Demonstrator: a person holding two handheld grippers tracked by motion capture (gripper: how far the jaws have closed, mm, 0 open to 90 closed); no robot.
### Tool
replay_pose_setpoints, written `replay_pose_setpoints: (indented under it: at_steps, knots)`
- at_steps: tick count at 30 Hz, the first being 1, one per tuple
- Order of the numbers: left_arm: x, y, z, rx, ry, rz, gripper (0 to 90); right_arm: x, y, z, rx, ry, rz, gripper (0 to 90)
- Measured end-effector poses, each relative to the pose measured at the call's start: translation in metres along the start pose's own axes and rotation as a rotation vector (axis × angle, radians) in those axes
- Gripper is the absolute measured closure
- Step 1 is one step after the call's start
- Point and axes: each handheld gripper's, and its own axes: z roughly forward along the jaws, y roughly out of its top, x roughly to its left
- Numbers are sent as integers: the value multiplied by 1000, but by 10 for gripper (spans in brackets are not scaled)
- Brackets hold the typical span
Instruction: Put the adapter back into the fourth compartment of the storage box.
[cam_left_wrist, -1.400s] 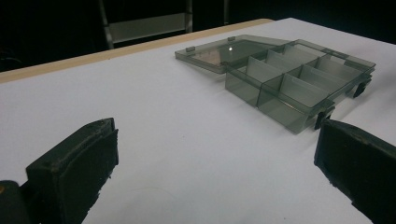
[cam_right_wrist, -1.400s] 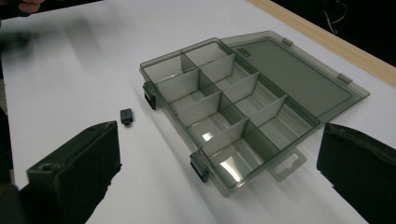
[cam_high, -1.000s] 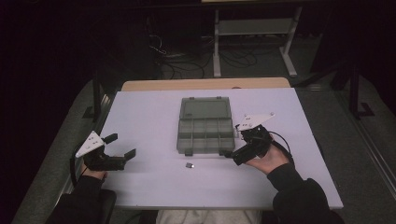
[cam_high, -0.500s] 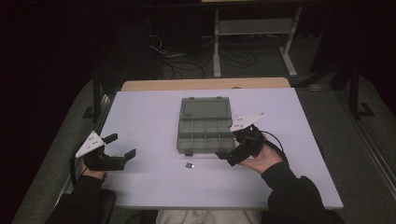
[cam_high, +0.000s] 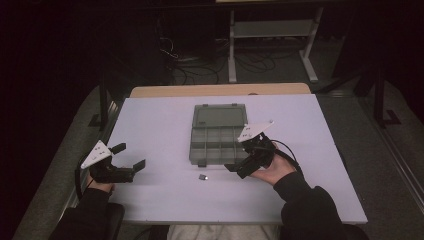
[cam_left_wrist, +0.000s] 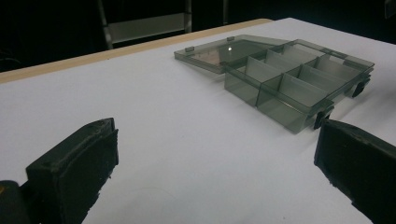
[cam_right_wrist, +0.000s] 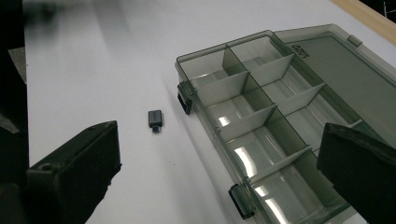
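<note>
- The compartment box (cam_high: 218, 133) lies open on the white surface (cam_high: 150, 115), its lid folded flat on the far side and its divided tray toward the person.
- The box serves as the landmark for all positions below.
- A small dark adapter (cam_high: 203, 176) lies on the surface just in front of the box's near edge, close to the near-left latch, apart from the box and from both tools.
- In the right gripper view the adapter (cam_right_wrist: 155, 119) rests beside the dark latch (cam_right_wrist: 185, 97), not touching it.
- The right hand-held gripper (cam_high: 239, 165) sits at the near-right corner of the box, jaws spread wide and holding nothing; one jaw lies over the tray edge, the other over bare surface on the adapter side.
- The left hand-held gripper (cam_high: 131, 157) sits well to the left of the box, near the surface's left edge, jaws spread wide and empty.
- The tray compartments visible in the right gripper view appear empty.
</note>
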Motion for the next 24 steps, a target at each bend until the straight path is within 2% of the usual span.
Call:
replay_pose_setpoints:
  at_steps: [24]
  knots:
    - [0,0,0,0,1,1,0,6,11,29,46,42,-36,0]
